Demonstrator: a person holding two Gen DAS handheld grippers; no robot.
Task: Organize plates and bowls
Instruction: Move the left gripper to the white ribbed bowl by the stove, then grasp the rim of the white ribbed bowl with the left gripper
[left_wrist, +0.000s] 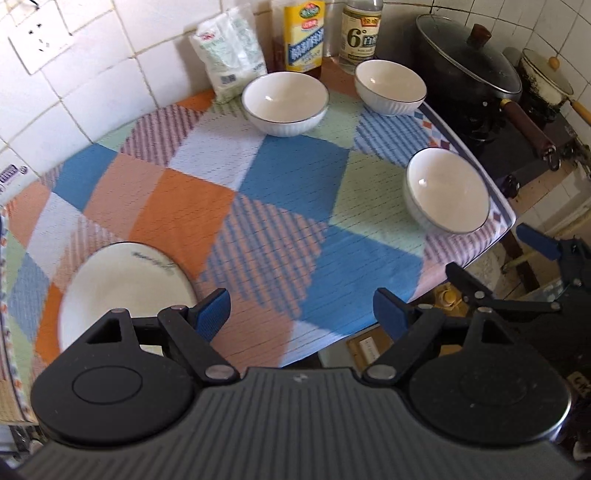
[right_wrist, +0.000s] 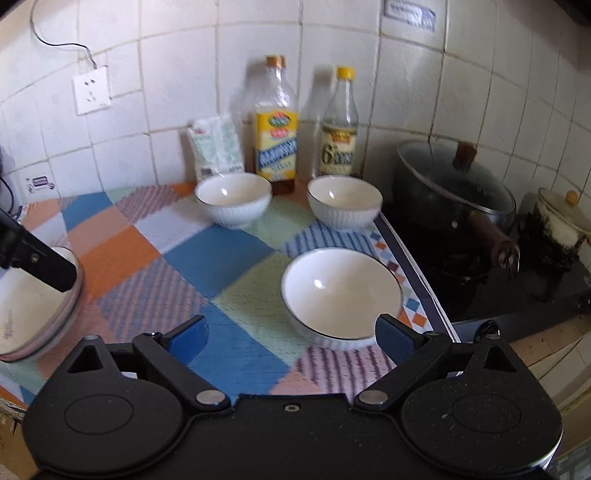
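Three white ribbed bowls stand on the checked tablecloth: two at the back and one near the right edge. A white plate lies at the front left. My left gripper is open above the cloth, its left fingertip over the plate's rim, with nothing between the fingers. My right gripper is open and empty, and the near bowl sits just ahead of its right fingertip. The plate also shows at the left edge of the right wrist view, under a black finger of my left gripper.
Against the tiled wall stand a white bag, an oil bottle and a clear bottle. Right of the table, a black lidded pot and a small enamel pot sit on a dark stove. The table's right edge drops off beside the near bowl.
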